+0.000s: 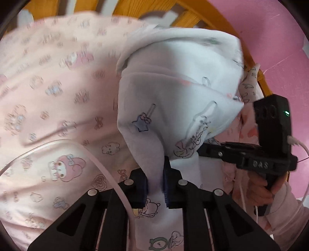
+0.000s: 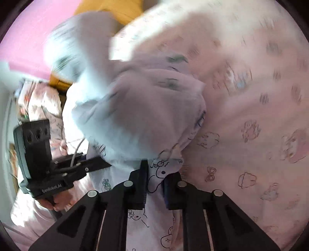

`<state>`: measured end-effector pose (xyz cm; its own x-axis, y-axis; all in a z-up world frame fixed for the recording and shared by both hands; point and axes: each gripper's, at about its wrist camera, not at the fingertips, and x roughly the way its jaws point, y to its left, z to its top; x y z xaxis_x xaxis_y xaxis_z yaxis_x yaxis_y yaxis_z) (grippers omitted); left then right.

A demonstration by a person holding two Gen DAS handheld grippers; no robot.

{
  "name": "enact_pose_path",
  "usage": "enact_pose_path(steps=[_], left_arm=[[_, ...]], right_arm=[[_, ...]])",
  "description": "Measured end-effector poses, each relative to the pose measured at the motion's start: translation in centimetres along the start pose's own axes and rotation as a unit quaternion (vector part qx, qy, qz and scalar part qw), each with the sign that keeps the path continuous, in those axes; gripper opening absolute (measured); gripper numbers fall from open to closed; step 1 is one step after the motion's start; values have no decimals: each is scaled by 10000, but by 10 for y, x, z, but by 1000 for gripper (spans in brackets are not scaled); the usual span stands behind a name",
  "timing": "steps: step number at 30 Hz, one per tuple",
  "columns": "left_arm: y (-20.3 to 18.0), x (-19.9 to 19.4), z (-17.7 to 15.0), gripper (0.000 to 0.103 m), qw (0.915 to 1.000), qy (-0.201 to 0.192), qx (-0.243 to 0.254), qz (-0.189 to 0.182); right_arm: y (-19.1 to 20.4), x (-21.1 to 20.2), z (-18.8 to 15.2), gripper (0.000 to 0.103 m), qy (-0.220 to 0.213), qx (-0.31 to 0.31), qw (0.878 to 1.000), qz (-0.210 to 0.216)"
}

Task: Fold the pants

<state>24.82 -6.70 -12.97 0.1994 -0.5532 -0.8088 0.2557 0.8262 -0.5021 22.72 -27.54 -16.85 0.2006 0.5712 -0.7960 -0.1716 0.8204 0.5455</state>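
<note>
Both tongs, left (image 1: pixel 155 185) and right (image 2: pixel 154 185), pinch bunched pants (image 1: pixel 173 92).

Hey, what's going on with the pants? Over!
Left gripper and right gripper both shut on pants. Pants bunched over pink bedsheet. Nothing blocking.

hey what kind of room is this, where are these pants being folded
Probably a child's bedroom, on a bed: a pink cartoon-print bedsheet lies under the white pants, with an orange wooden bed frame and a pink wall behind.
</note>
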Motion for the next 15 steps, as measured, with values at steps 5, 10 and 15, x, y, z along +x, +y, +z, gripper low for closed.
enact_pose_path(steps=[5, 10, 15], left_arm=[[-17, -45, 6, 12, 9972, -562, 337, 351], [2, -101, 17, 12, 9905, -1092, 336, 763], [45, -130, 42, 12, 9814, -1440, 289, 1239]], right_arm=[[62, -25, -2, 12, -382, -437, 9980, -237], [119, -37, 32, 12, -689, -888, 9934, -248], [172, -29, 76, 12, -824, -1258, 9883, -256]])
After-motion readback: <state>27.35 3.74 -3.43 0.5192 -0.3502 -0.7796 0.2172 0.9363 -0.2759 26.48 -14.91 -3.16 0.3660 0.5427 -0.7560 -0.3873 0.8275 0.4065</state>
